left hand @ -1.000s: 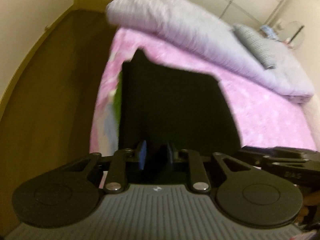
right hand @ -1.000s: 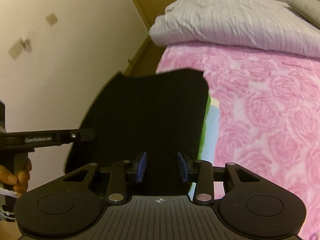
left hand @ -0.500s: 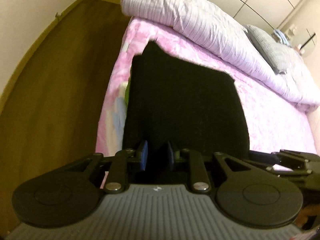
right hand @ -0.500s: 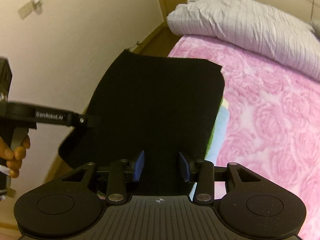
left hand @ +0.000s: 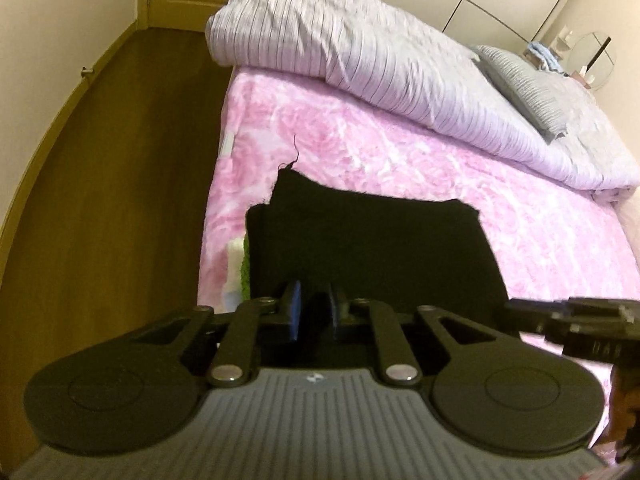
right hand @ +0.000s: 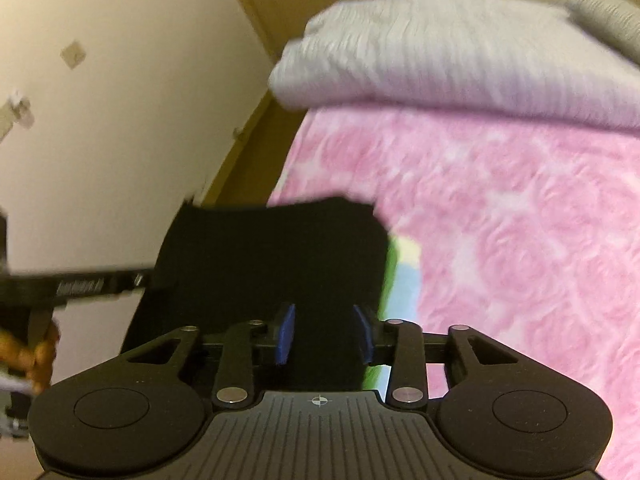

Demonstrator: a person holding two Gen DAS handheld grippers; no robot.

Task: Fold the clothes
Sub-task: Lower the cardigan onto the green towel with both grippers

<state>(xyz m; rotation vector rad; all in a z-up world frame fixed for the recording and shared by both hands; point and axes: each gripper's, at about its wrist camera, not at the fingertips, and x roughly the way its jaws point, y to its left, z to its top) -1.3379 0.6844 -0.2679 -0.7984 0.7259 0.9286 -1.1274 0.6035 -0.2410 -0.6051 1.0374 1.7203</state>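
Observation:
A black garment (left hand: 368,248) lies folded on the pink rose blanket (left hand: 400,152) near the bed's left edge, a loose thread sticking up from its far corner. My left gripper (left hand: 314,304) holds its near edge, jaws closing narrowly with dark fabric pinched between the blue pads. In the right wrist view the same black garment (right hand: 272,264) fills the gap of my right gripper (right hand: 324,328), whose jaws stand wider and are closing on the cloth. Each gripper shows in the other's view: the right gripper (left hand: 580,320) and the left gripper (right hand: 80,284), the latter with a hand (right hand: 36,356) on it.
A striped grey duvet (left hand: 380,52) is bundled along the far side of the bed, with a pillow (left hand: 520,80) behind it. A green, white and blue cloth (right hand: 404,272) peeks out under the garment. A wooden floor (left hand: 120,180) and a wall run along the left.
The black garment, which stood tall in front of both cameras, has come down and now shows shorter and lower on the blanket. Both grippers moved along the bed; their pads stand closer together.

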